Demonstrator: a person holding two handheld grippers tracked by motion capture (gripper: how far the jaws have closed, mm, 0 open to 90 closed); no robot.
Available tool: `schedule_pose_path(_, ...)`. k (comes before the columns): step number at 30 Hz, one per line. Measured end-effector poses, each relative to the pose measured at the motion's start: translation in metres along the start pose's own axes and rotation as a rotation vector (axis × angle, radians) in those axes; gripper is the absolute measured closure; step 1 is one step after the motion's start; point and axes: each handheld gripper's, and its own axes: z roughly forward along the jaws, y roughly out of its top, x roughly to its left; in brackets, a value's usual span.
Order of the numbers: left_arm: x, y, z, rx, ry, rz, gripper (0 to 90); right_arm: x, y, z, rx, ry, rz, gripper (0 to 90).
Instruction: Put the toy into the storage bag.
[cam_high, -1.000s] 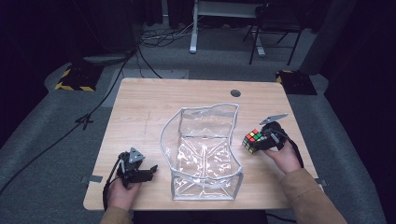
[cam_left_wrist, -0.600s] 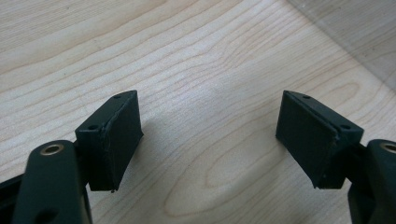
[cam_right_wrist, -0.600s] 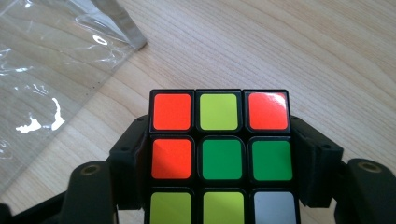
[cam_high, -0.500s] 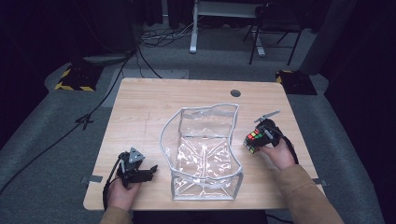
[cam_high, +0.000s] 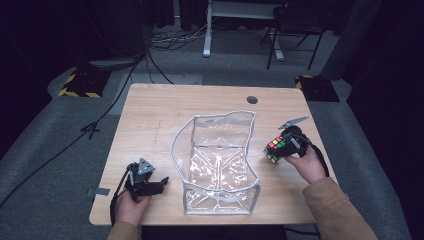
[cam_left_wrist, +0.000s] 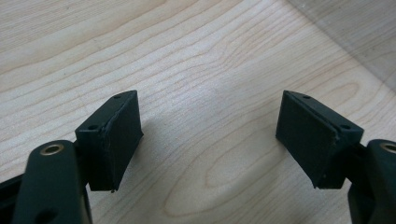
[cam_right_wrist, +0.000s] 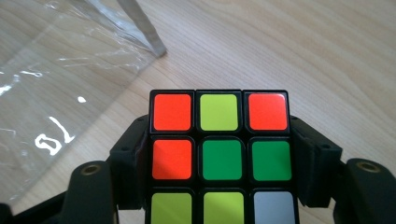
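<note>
A scrambled colour cube (cam_high: 274, 148) (cam_right_wrist: 219, 154) with red, green, yellow and white stickers is held just above the table at the right. My right gripper (cam_high: 281, 148) (cam_right_wrist: 219, 161) is shut on it, jaws pressing its two sides. A clear plastic bag (cam_high: 217, 162) with a grey rim stands open in the middle of the table, its wall (cam_right_wrist: 56, 79) just left of the cube. My left gripper (cam_high: 161, 183) (cam_left_wrist: 210, 135) rests low at the table's front left, open, with bare wood between its pads (cam_left_wrist: 116, 135).
The wooden table (cam_high: 165, 110) has a round cable hole (cam_high: 252, 99) near the far edge. Beyond it on the grey floor are cables, a desk frame and a chair. A corner of the bag (cam_left_wrist: 355, 37) shows at the upper right of the left gripper view.
My right gripper has carried the cube a little to the left, closer to the bag's right wall. The left gripper has not moved.
</note>
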Motion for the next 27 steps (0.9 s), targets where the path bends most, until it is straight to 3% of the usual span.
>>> schedule_pose_path(8,-0.001,-0.001,-0.002,0.003,0.003,-0.001,22.6,0.003,0.015,-0.029,-0.075,0.041,-0.006,34.0)
schedule_pose_path(27,-0.001,-0.002,-0.002,0.002,0.004,-0.001,22.5,0.007,0.048,-0.081,-0.123,0.064,-0.043,33.9)
